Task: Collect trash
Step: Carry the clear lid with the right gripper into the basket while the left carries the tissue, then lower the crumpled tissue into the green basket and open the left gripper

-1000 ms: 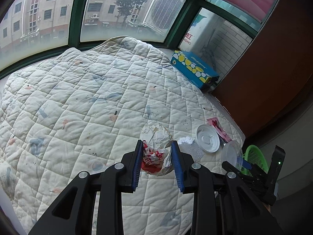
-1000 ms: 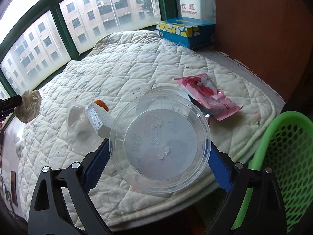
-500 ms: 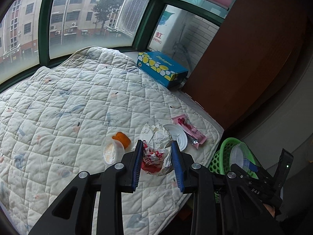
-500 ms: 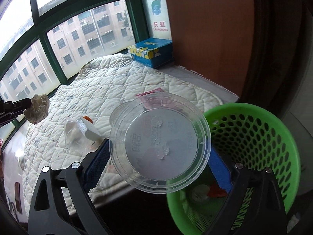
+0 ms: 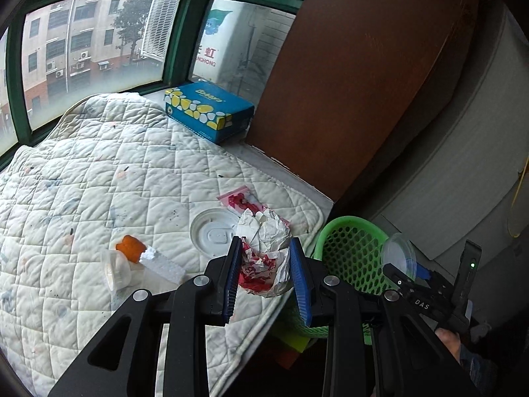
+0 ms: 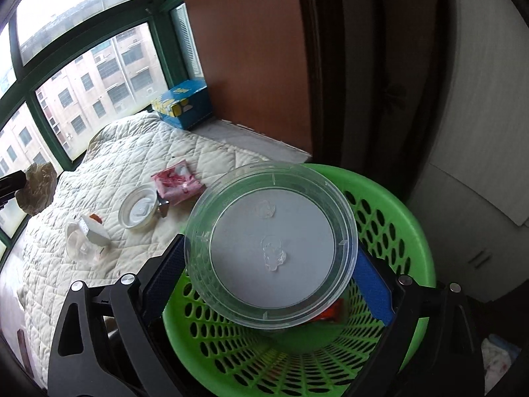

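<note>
My left gripper is shut on a crumpled paper wad, white with red print, held above the quilt's near right corner. My right gripper is shut on a clear plastic container, held by its rim directly over the green perforated basket. The left wrist view shows that container and the right gripper just right of the basket. On the quilt lie a white round lid, a pink wrapper, a small clear cup, an orange scrap and a white foam piece.
A white quilted cover lies over the window ledge. A blue and yellow tissue box sits at its far end. A brown wooden panel rises on the right. Some red and orange trash lies inside the basket.
Both grippers swung right, off the middle of the quilt toward the green basket. The clear container went from above the quilt edge to over the basket. Both grips held.
</note>
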`<state>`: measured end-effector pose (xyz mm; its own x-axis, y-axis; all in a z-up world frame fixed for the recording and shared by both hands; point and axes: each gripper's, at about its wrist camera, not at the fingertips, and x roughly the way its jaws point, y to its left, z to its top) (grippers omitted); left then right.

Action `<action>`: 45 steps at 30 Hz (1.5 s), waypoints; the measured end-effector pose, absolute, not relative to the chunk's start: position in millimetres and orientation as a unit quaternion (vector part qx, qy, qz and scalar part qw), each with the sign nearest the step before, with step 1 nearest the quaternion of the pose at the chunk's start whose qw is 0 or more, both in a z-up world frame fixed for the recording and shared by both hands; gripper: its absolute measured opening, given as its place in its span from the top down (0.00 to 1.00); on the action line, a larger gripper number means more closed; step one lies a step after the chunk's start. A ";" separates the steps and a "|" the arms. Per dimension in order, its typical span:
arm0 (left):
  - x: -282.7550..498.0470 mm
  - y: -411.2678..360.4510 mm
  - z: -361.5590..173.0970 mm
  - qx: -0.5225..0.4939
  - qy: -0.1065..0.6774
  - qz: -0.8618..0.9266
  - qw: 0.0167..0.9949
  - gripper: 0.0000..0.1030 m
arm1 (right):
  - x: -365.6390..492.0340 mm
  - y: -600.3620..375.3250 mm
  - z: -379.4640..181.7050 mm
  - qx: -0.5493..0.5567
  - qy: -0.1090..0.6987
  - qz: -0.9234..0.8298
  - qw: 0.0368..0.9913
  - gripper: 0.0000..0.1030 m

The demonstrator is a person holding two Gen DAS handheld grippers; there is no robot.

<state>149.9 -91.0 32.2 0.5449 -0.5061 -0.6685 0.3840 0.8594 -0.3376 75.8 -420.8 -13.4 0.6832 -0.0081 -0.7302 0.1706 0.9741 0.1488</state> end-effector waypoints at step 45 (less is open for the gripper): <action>122.0 -291.9 -21.3 0.044 0.473 -0.364 0.801 0.45 | -1.0 -502.1 2.1 0.156 0.343 -0.108 0.920 0.07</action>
